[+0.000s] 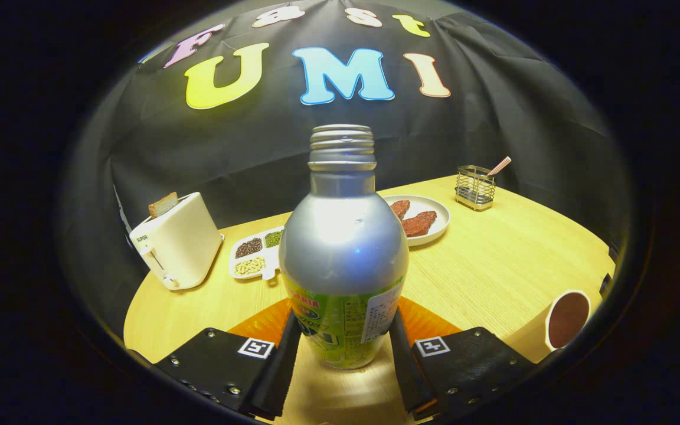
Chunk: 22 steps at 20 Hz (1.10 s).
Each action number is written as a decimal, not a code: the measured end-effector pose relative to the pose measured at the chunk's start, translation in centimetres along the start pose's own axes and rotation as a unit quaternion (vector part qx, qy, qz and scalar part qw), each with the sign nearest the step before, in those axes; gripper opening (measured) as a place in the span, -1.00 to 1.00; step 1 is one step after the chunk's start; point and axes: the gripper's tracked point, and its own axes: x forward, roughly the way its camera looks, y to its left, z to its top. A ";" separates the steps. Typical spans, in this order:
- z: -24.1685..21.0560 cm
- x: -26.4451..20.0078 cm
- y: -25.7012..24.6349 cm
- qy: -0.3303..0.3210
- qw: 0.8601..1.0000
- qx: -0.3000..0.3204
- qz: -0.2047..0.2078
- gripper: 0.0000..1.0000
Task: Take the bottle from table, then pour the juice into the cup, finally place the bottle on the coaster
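A silver metal bottle (343, 248) with a green label and an uncapped threaded neck stands upright between my fingers. My gripper (345, 330) is shut on its lower, labelled part, one finger pressing each side. An orange coaster (260, 323) lies on the wooden table just behind the bottle and shows on both sides of it. Whether the bottle's base touches the table or hangs above it I cannot tell. A white cup (566, 319) with a dark inside stands off to the right of my right finger, near the table's edge.
Farther back on the table (493, 260) stand a cream toaster (176, 241) with a bread slice, a divided tray of beans (255, 252), a plate (419, 219) with reddish slices, and a wire holder (476, 188) with a striped straw.
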 end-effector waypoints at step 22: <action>-0.4 5.4 0.6 -0.038 0.996 -0.083 -0.015 0.60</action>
